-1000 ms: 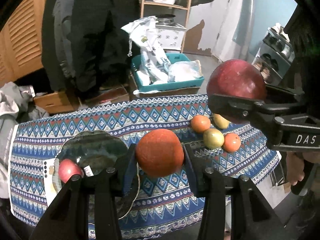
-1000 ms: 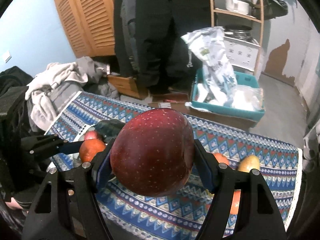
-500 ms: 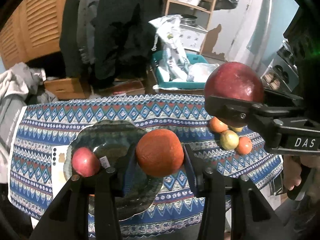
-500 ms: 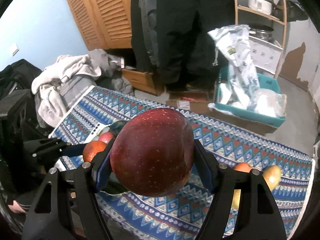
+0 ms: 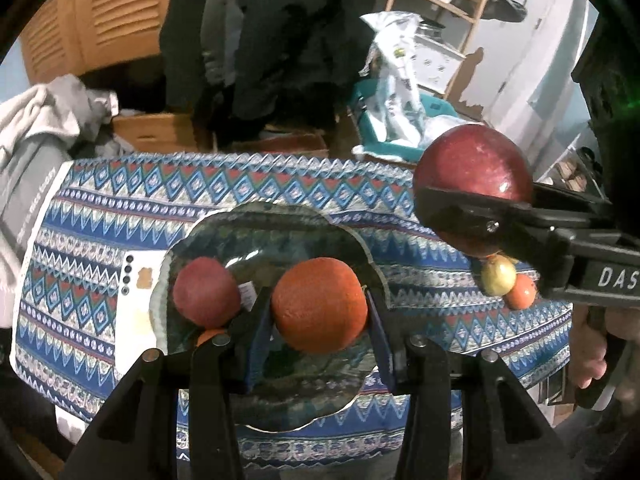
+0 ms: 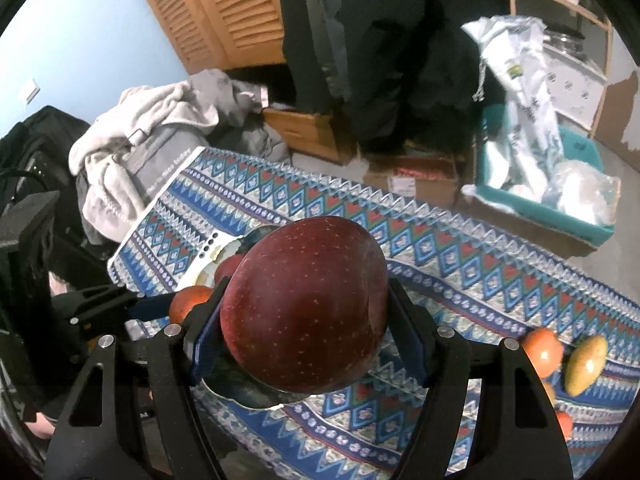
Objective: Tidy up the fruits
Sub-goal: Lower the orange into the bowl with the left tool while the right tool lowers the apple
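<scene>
My left gripper [image 5: 320, 312] is shut on an orange [image 5: 320, 305] and hangs over the dark scalloped plate [image 5: 264, 228] on the patterned tablecloth. A small red apple [image 5: 206, 292] lies on the plate's left side. My right gripper [image 6: 306, 316] is shut on a big dark red apple [image 6: 306, 306], held above the plate's [image 6: 256, 394] near edge. In the left wrist view that apple [image 5: 474, 172] and the right gripper [image 5: 476, 208] hover at the right. In the right wrist view the left gripper [image 6: 176, 304] with its orange [image 6: 188, 300] shows at the left.
On the right of the cloth [image 5: 100, 216] lie loose fruits: a yellow-green one [image 5: 498, 276], an orange one [image 5: 520, 292], and in the right wrist view an orange one [image 6: 542, 350] and a yellow one [image 6: 586, 364]. Beyond the table stand a teal crate [image 6: 552, 208], cardboard boxes and a clothes pile [image 6: 152, 136].
Both grippers have moved left and down with their fruit. The plate now lies under the orange, and the big apple is close above the plate's edge.
</scene>
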The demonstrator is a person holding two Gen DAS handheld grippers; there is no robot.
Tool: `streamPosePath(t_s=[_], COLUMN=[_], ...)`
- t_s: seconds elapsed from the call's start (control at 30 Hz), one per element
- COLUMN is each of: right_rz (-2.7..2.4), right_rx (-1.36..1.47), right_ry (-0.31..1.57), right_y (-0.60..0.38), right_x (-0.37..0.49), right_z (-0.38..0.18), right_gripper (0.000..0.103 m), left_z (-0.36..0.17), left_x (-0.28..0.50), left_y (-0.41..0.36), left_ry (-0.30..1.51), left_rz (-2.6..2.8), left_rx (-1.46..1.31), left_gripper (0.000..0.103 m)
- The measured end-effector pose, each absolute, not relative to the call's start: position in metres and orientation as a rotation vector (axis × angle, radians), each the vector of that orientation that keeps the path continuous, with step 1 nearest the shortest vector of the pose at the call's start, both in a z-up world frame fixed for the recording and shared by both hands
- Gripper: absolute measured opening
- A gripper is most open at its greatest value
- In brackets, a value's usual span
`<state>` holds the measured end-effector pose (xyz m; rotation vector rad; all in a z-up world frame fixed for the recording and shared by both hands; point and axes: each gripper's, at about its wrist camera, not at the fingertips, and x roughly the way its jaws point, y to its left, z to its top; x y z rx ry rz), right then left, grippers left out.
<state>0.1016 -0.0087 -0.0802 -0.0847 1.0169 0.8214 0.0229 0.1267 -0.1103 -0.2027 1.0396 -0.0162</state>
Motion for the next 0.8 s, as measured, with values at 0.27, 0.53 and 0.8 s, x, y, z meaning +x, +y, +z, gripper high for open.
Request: streamPosePath(t_s=[0.27,0.53,0.8], right_rz=[0.842,0.848,0.849], right_rx=[-0.097,-0.152,-0.187], right_ry=[1.078,1.150,1.226], right_y=[0.014,0.029,0.037], right_x=[0.107,0.104,0.097], right_z=[-0.106,-0.140,-0.172], right_gripper=[0.073,0.073,0.073], left_z=[-0.148,-0.173,-0.195], left_x=[0.026,0.027,0.027], left_y=[0.146,0.160,0.163], left_ry=[1.126,1.173,1.236], left_rz=[0.003,0.044,0.055], left_rx=[-0.279,-0.307,-0.338], left_gripper=[0.046,0.046,0.046])
